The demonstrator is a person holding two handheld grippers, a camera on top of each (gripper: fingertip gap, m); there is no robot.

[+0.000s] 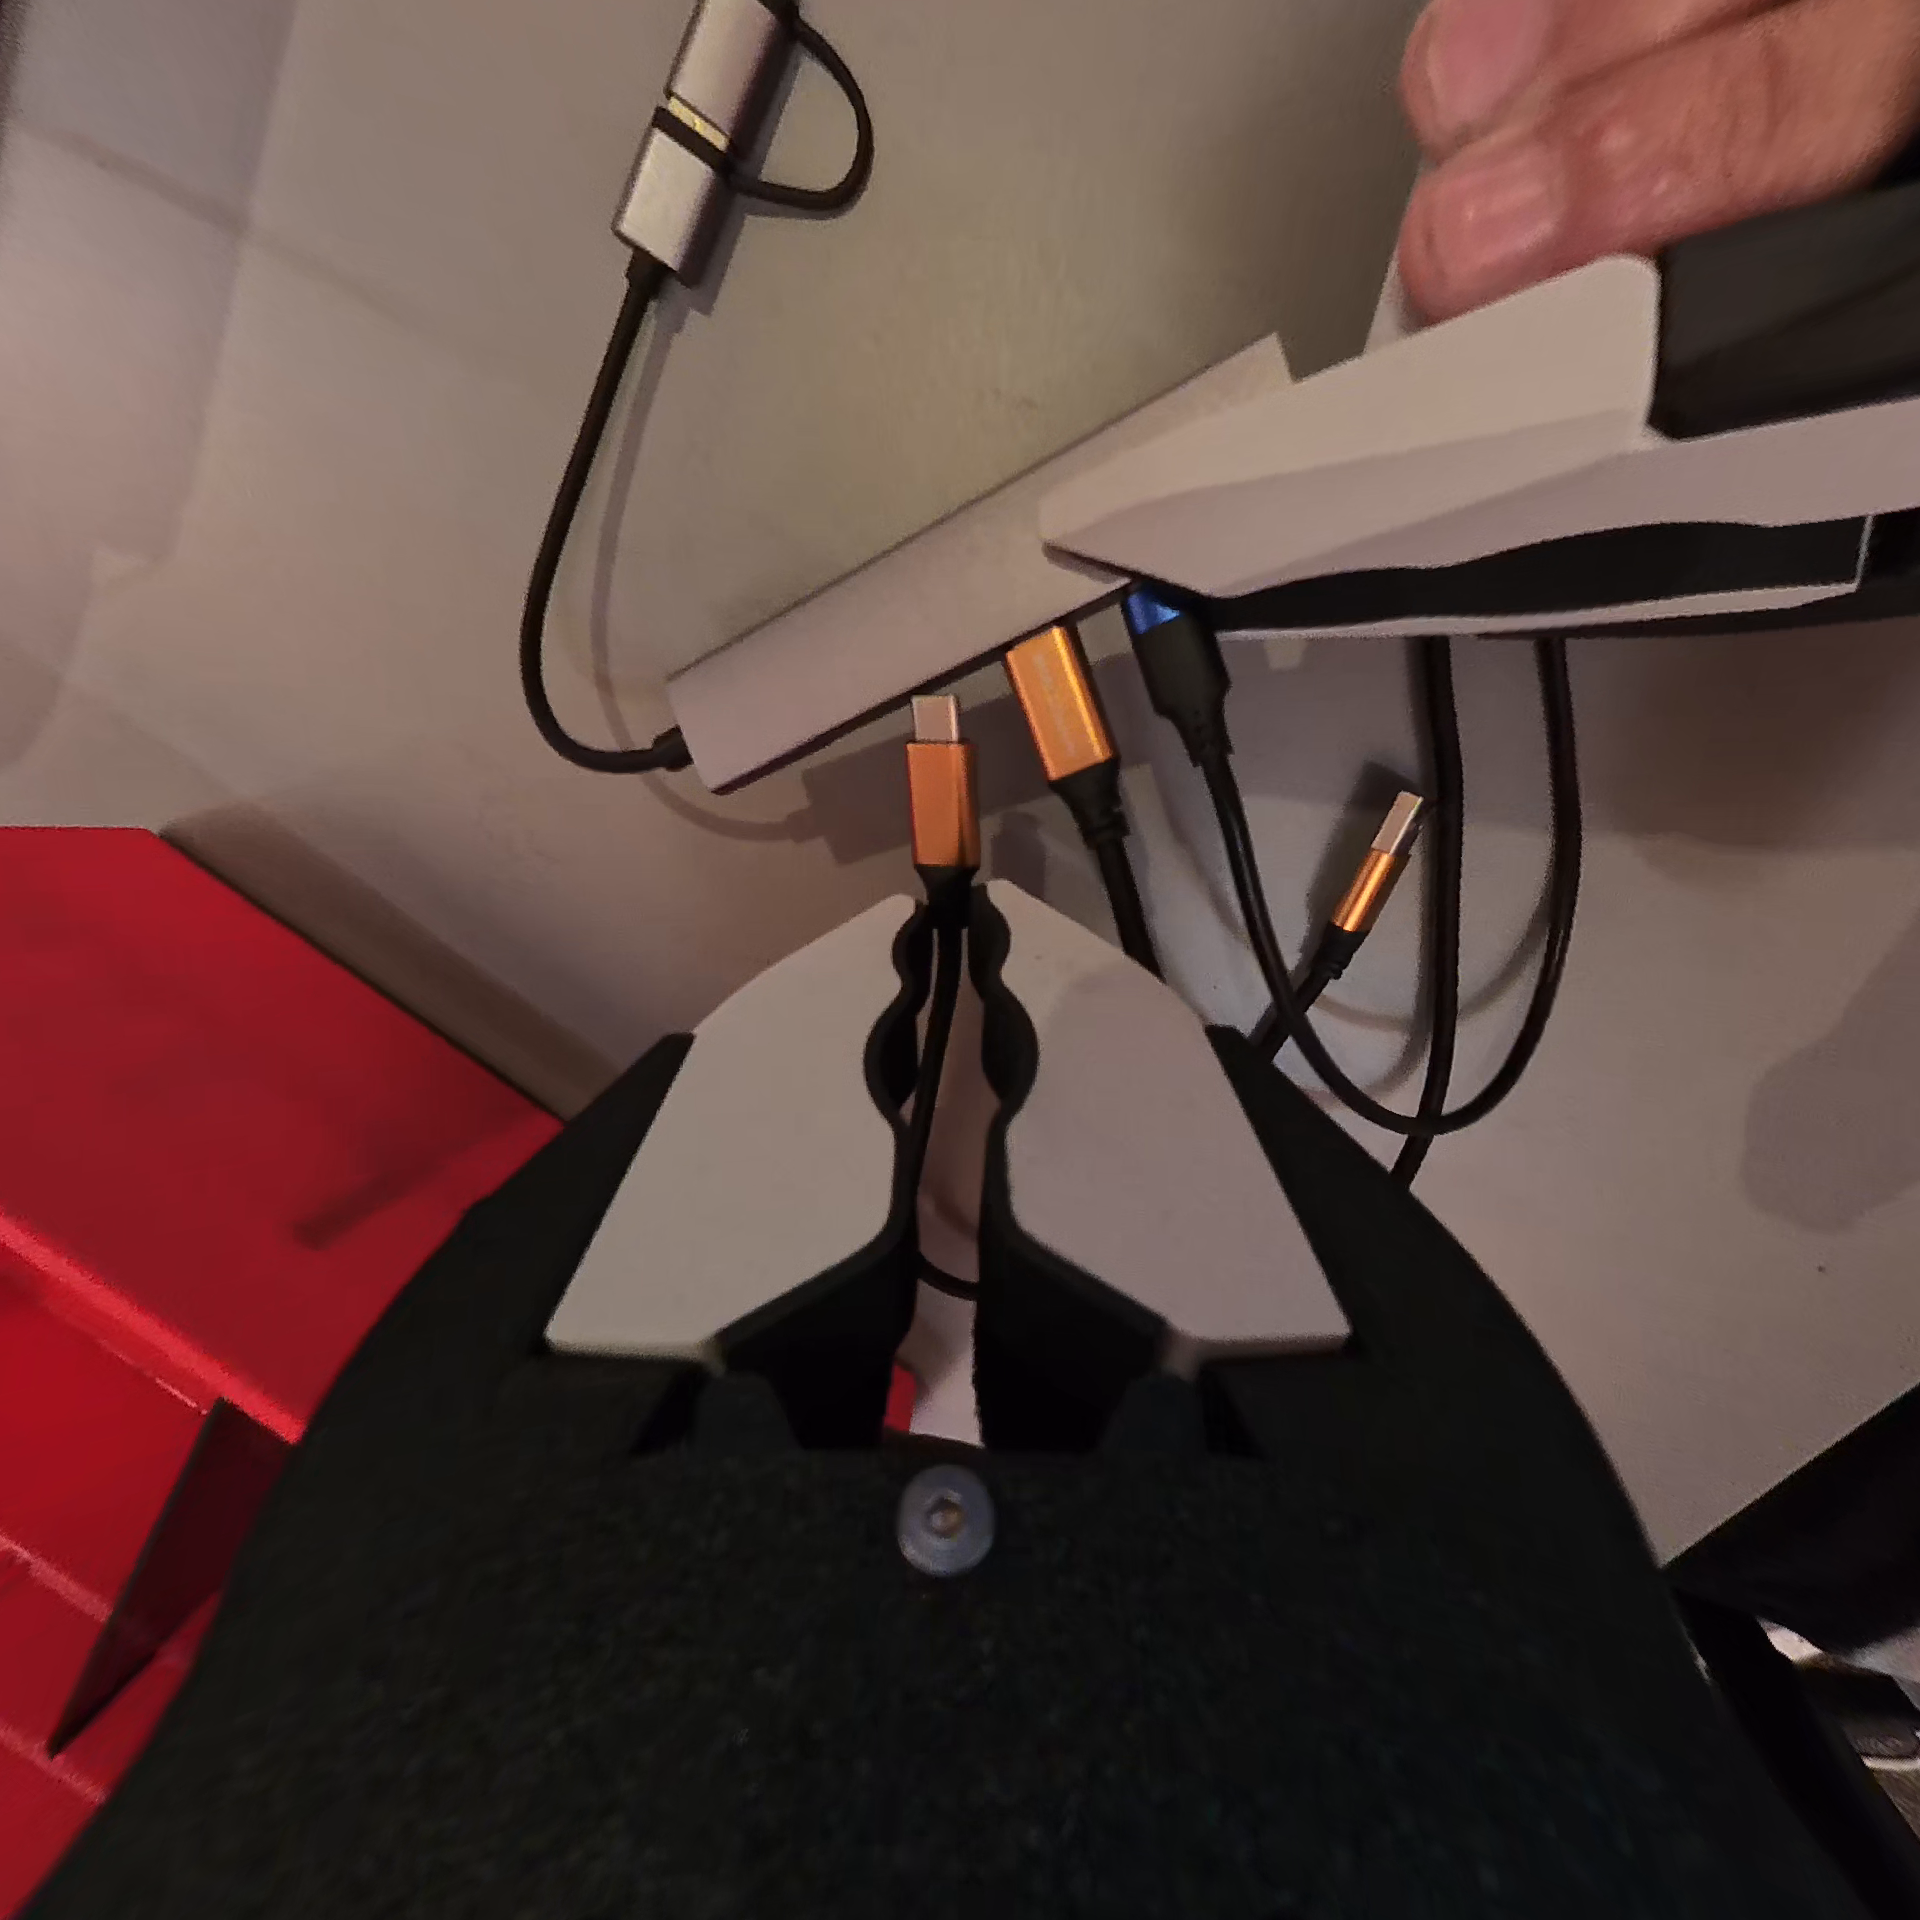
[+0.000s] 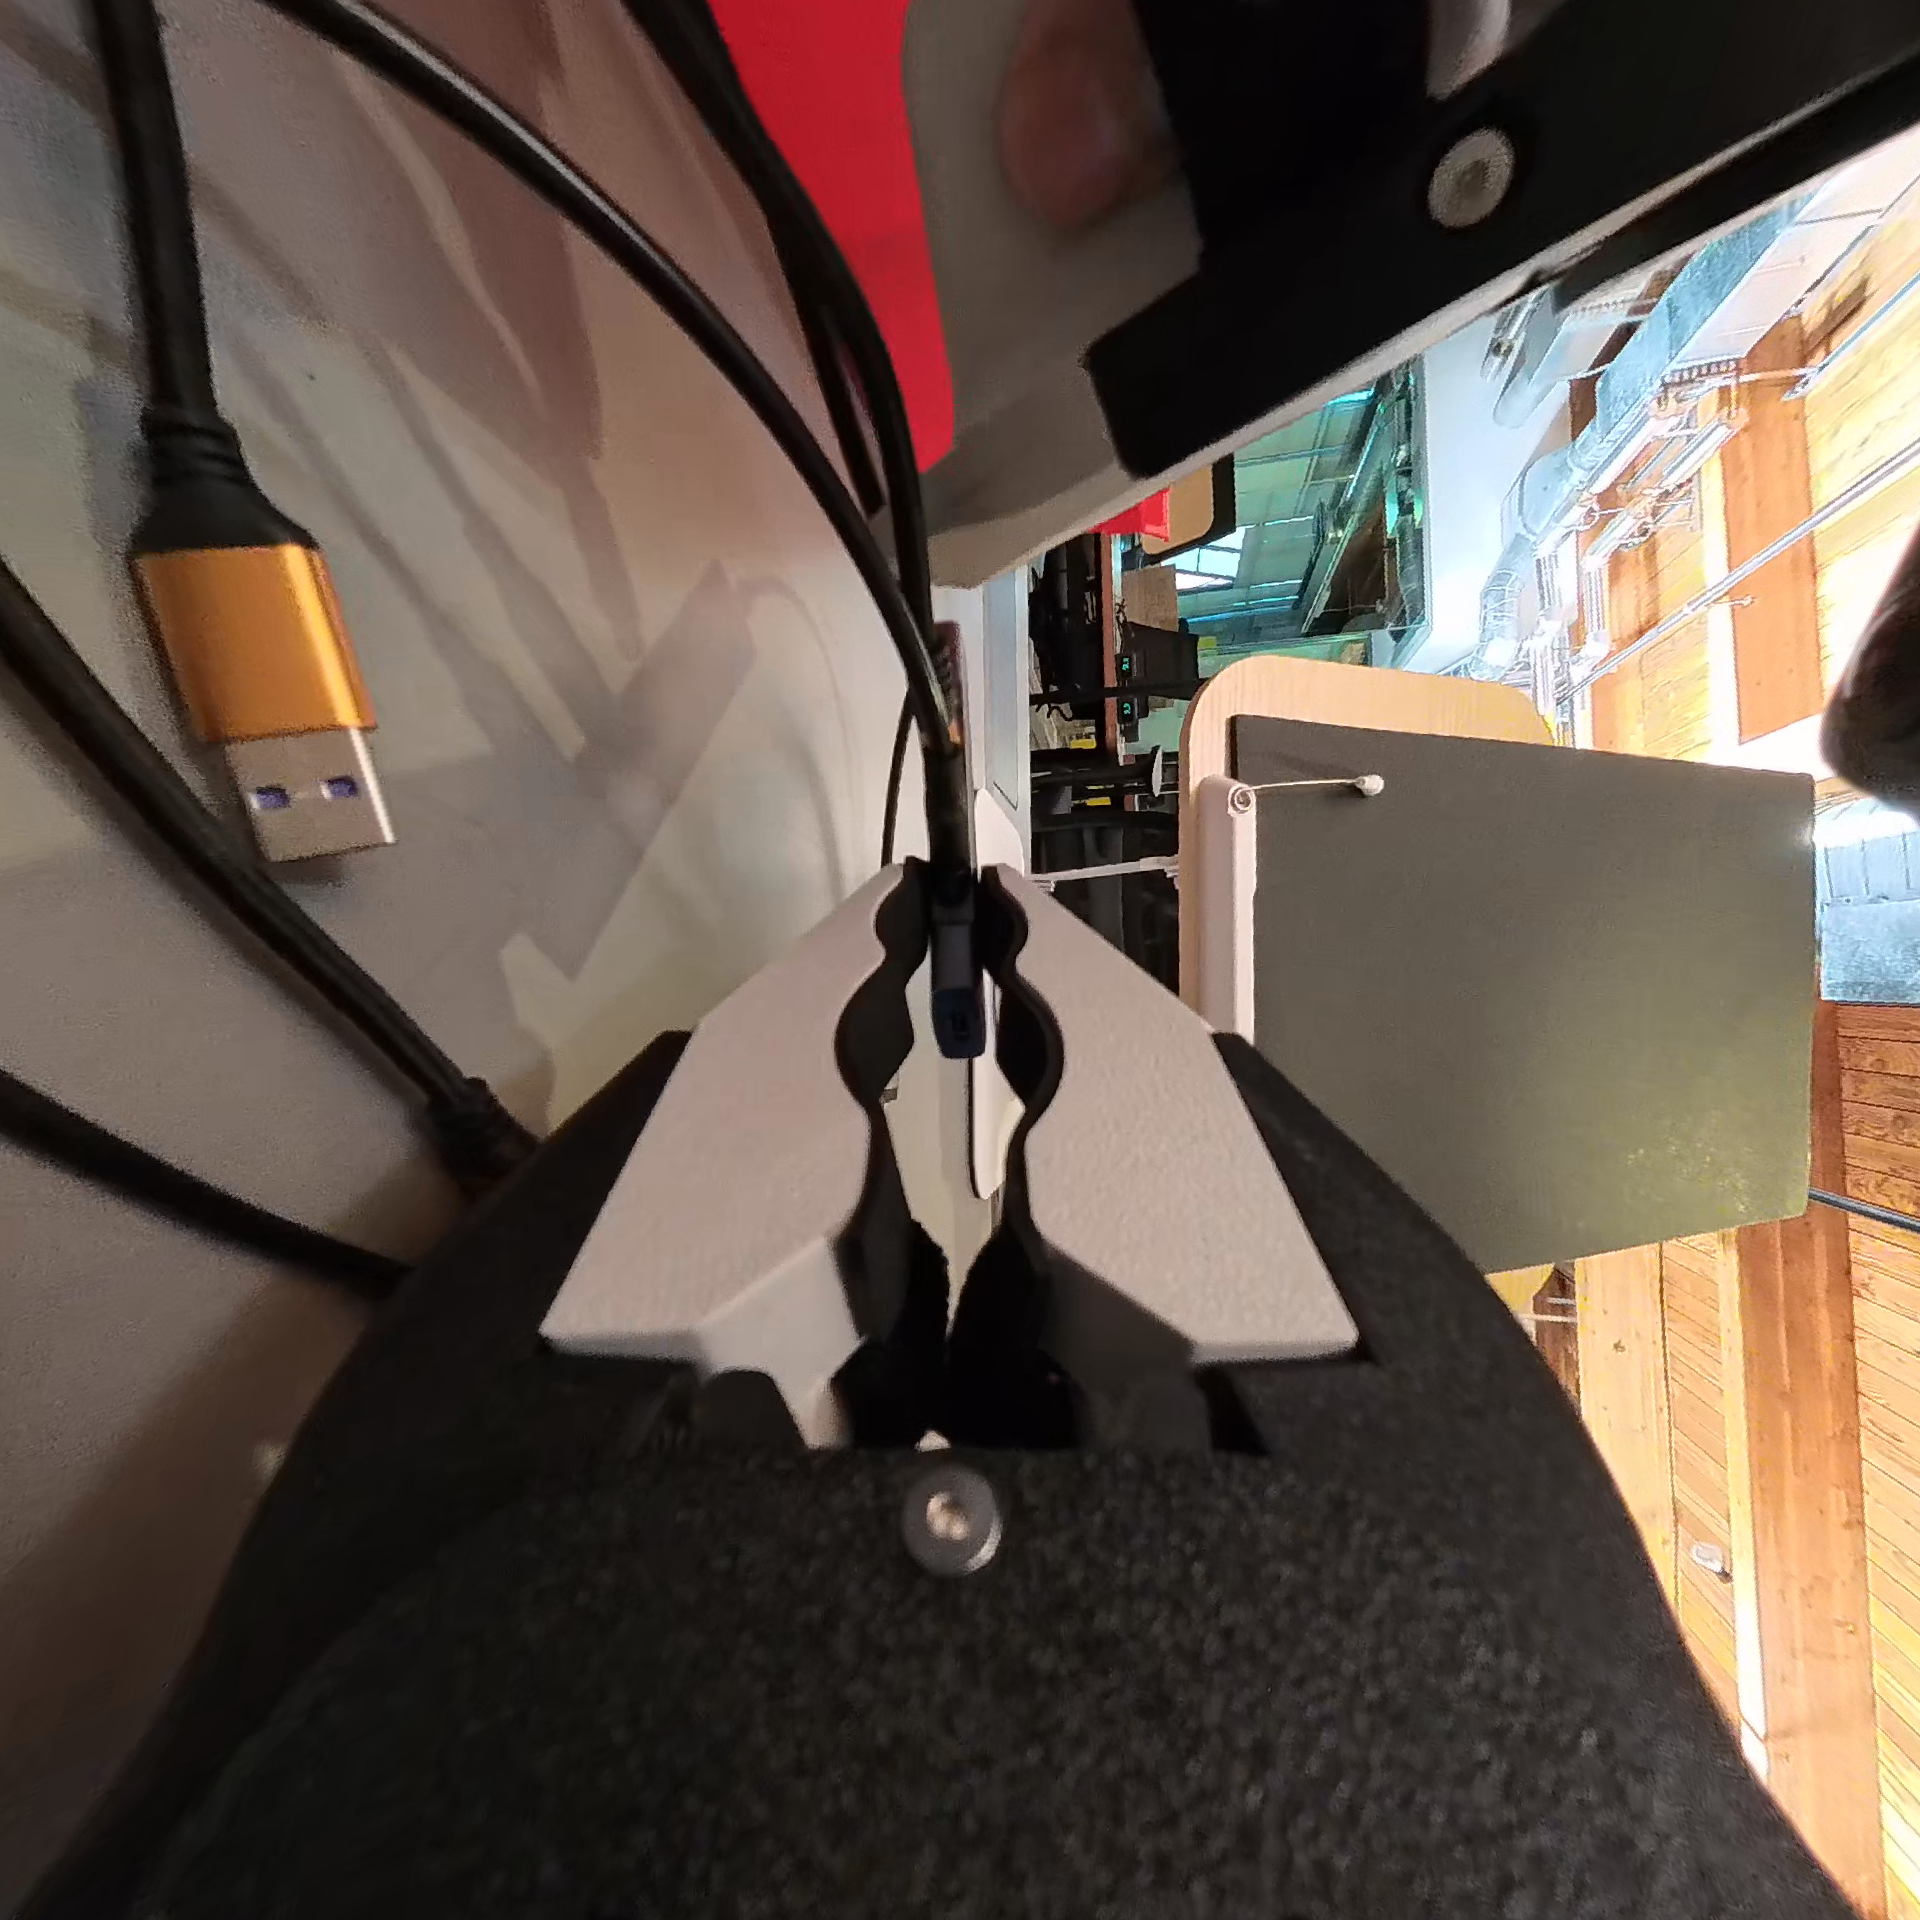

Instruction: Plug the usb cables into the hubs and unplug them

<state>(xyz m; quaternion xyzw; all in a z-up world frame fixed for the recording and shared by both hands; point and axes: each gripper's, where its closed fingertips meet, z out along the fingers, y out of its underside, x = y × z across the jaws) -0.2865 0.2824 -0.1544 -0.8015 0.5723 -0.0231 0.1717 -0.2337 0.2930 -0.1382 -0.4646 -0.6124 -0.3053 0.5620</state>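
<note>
A grey USB hub [image 1: 883,665] lies on the white table. My left gripper [image 1: 951,909] is shut on the black cable just behind a small orange plug [image 1: 943,800]. That plug's bare metal tip touches the hub's side face. A larger orange plug [image 1: 1060,707] sits in the hub. My right gripper [image 2: 948,883] is shut on a blue and black plug [image 2: 956,977]. In the left wrist view this plug [image 1: 1169,644] lies beside the larger orange one, under the right gripper [image 1: 1101,540]. Whether it sits in the hub is hidden.
A loose orange USB-A plug [image 1: 1377,862] lies on the table right of the hub and also shows in the right wrist view [image 2: 265,686]. The hub's own lead runs to a grey adapter [image 1: 686,156]. A red box [image 1: 156,1039] stands at the left. Black cables loop around.
</note>
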